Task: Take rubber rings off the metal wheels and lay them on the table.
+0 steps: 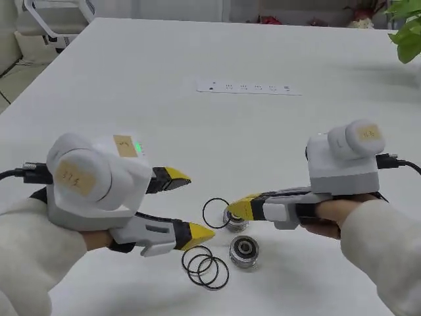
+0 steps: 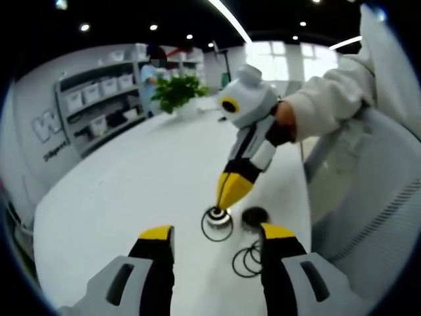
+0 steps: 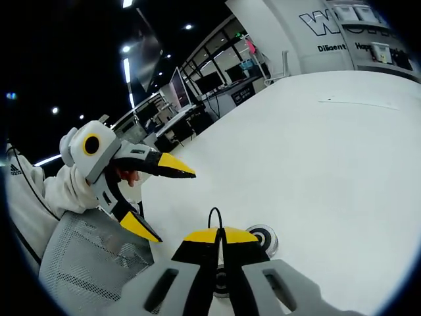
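My right gripper [image 1: 238,207] is shut on a thin black rubber ring [image 1: 216,212] beside a metal wheel [image 1: 235,222]. In the right gripper view the ring [image 3: 215,216] loops up from between the shut jaws. A second wheel [image 1: 244,251] stands a little nearer me. Three loose rings [image 1: 205,266] lie overlapping on the white table [image 1: 197,131]. My left gripper [image 1: 187,204] is open just left of the held ring, with nothing between its fingers. The left gripper view has the right gripper [image 2: 230,192] tipped down onto the wheel [image 2: 219,214].
A white power strip [image 1: 248,87] lies flat farther back on the table. A green plant [image 1: 408,33] stands at the far right corner. Shelves [image 2: 99,112] line the wall in the left gripper view. A mesh chair [image 3: 85,257] is beside the table.
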The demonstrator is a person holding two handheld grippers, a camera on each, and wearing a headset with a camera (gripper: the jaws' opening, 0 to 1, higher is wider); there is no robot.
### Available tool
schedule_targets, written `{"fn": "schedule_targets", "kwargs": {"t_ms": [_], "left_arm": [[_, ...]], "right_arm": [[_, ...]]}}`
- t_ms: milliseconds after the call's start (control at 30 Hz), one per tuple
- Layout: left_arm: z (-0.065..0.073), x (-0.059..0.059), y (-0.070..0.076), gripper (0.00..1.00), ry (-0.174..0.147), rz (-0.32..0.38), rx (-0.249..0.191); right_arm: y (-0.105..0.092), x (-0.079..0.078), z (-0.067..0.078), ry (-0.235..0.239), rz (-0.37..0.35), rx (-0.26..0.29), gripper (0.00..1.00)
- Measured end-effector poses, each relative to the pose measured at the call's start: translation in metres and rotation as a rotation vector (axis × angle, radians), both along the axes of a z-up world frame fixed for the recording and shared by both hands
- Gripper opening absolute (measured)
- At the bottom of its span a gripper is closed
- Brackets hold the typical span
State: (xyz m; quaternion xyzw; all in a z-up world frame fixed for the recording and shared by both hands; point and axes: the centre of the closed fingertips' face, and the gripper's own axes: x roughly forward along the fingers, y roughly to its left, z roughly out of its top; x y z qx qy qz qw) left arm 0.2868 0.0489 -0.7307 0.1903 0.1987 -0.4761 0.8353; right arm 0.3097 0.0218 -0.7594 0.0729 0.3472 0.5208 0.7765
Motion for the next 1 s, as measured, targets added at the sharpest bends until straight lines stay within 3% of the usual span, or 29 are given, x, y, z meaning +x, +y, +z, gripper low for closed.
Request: {"fn": "schedule_targets", "kwargs": {"t_ms": [233,400,867,1000], "left_arm": [[-0.005,-0.009,0.015,0.52,0.013,0.033,0.019],[-0.009,-0.009,0.021,0.52,0.021,0.051,0.044],[-0.013,-0.009,0.024,0.51,0.023,0.049,0.060],[-0.013,-0.009,0.024,0.51,0.024,0.049,0.064]], "right_arm": [[0.007,-0.012,-0.006,0.022,0.046,-0.011,0.00],[0.012,-0.023,-0.012,0.031,0.086,-0.031,0.00],[0.017,-0.028,-0.024,0.008,0.121,-0.077,0.00],[0.018,-0.028,-0.027,-0.019,0.130,-0.100,0.00]]}}
